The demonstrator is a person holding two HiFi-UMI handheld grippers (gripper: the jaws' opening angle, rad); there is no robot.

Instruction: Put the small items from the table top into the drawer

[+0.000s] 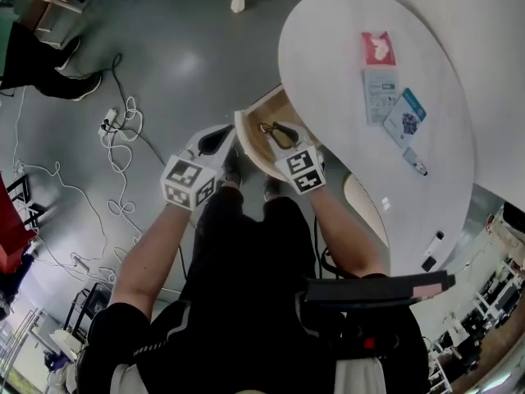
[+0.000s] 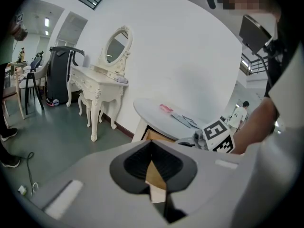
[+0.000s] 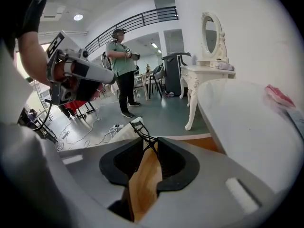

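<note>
The drawer [image 1: 256,148] under the white oval table [image 1: 328,64] stands pulled out and shows its wooden floor. My right gripper [image 1: 287,142] hangs over it, shut on a black eyelash curler [image 1: 276,130]. In the right gripper view the curler [image 3: 142,136] sticks out from between the pads of the right gripper [image 3: 145,151], above the wood. My left gripper [image 1: 230,148] is at the drawer's white front. In the left gripper view its jaws [image 2: 154,175] are nearly together, with the front's white edge [image 2: 156,193] between them. A red packet [image 1: 378,48], a pale packet [image 1: 380,93], a blue packet [image 1: 406,117] and a small tube [image 1: 416,165] lie on the table.
White cables [image 1: 119,134] and a power strip trail over the grey floor to the left. A white dressing table with an oval mirror [image 2: 102,75] stands along the wall. Another person [image 3: 122,63] stands further back in the room.
</note>
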